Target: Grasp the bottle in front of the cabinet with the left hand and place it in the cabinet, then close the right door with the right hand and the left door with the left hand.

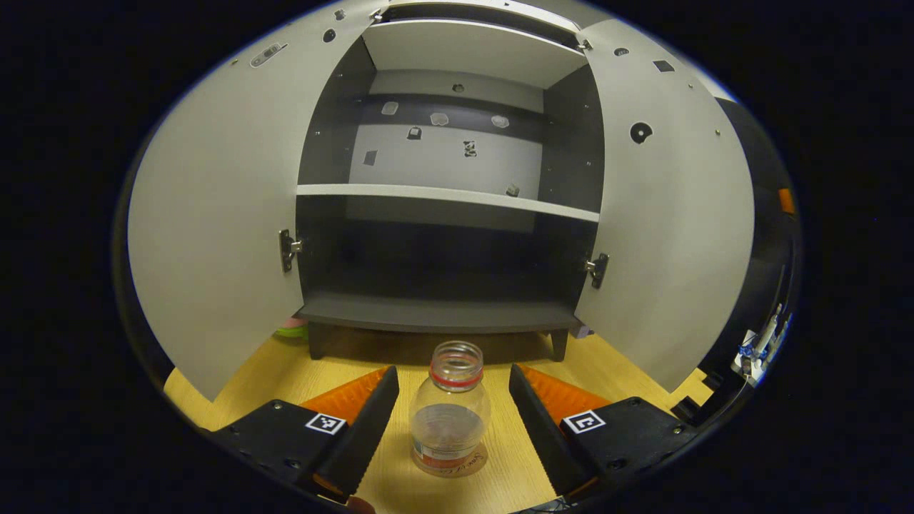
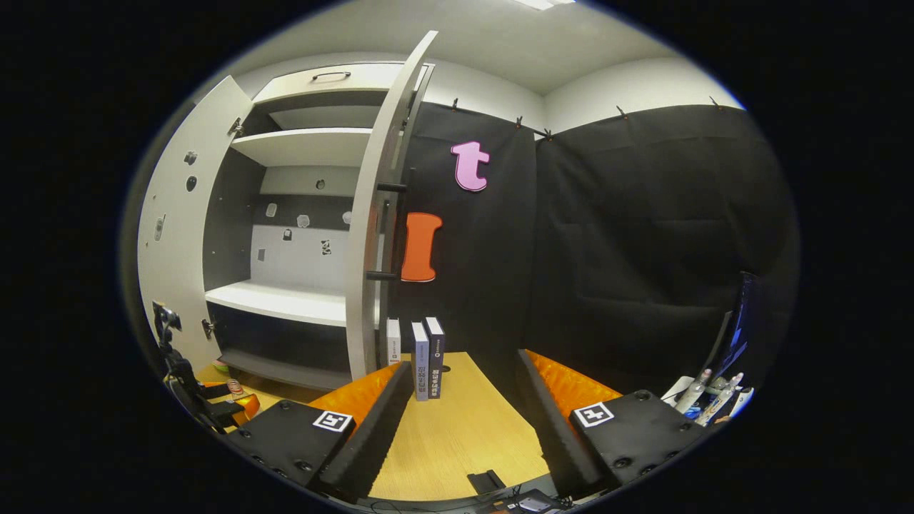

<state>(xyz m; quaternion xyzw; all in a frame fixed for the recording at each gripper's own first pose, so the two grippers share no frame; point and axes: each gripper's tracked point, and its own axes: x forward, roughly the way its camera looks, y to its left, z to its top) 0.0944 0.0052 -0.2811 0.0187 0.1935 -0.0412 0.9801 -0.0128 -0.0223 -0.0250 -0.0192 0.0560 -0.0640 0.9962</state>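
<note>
Between my left claw's (image 1: 453, 421) spread fingers stands the clear, red-banded plastic bottle (image 1: 450, 410), untouched, before the open grey cabinet (image 1: 439, 314); my right claw (image 2: 457, 421) gapes too

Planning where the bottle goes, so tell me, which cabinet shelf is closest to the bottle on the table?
The dark bottom shelf, the lowest board just behind the bottle. The white middle shelf sits higher, and the top shelf higher yet.

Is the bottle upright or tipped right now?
Upright: the bottle stands on its base on the wooden table, uncapped neck up, between the left gripper's open fingers, untouched.
</note>
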